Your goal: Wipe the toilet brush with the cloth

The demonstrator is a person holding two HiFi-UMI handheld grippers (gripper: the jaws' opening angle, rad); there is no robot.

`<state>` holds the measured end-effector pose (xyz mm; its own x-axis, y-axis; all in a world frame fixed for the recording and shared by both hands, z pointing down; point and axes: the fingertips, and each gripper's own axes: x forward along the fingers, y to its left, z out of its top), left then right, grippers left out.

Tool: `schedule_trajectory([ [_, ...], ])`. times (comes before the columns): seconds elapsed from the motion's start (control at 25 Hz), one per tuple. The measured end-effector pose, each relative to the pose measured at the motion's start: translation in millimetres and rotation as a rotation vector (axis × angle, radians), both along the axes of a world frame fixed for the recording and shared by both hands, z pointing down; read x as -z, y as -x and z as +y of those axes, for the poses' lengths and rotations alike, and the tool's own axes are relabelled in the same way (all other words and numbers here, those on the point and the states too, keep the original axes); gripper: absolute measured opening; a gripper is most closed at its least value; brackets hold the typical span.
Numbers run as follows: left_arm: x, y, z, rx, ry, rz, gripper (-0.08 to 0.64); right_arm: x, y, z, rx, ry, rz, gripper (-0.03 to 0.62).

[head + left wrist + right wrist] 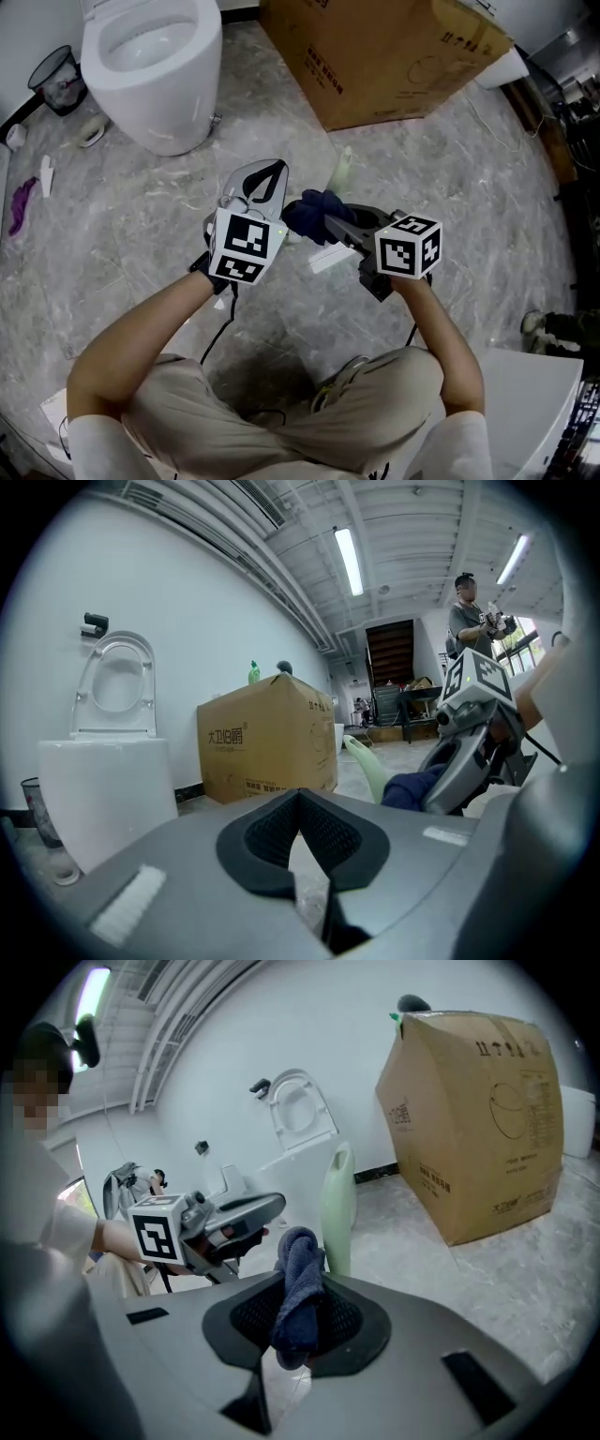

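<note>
The toilet brush's pale green handle [343,171] stands upright on the floor just beyond both grippers; it also shows in the left gripper view [367,761] and the right gripper view [337,1206]. My right gripper [325,222] is shut on a dark blue cloth [311,212], which bunches up between its jaws [298,1283], close in front of the handle. To the cloth's left my left gripper [271,172] points forward. Its jaws [299,799] meet with nothing between them. The brush's lower end is hidden behind the grippers.
A white toilet [155,66] stands at the far left and a large cardboard box [384,52] at the far right. A black waste bin [58,80] sits by the wall. A white unit [525,403] is at my right. A person [469,616] stands far off.
</note>
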<state>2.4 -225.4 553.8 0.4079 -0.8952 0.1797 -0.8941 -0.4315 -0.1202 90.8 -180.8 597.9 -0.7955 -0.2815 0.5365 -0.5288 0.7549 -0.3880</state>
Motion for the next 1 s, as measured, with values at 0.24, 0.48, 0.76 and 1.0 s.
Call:
schedule_trajectory([
  [0.24, -0.9, 2.3, -3.8, 0.011, 0.009, 0.008, 0.002, 31.2, -4.4, 0.6, 0.067, -0.078, -0.081, 0.067],
  [0.48, -5.5, -5.4, -2.2, -0.015, -0.001, -0.004, 0.002, 35.4, -14.8, -2.9, 0.042, -0.099, -0.146, 0.067],
  [0.76, -11.1, 2.0, -2.8, -0.001, 0.008, -0.009, 0.002, 20.4, -11.0, -7.2, 0.031, -0.081, -0.156, 0.067],
  [1.0, -4.8, 0.6, -0.3, -0.002, 0.011, -0.014, 0.002, 9.3, -12.7, -7.6, 0.034, -0.061, -0.140, 0.067],
])
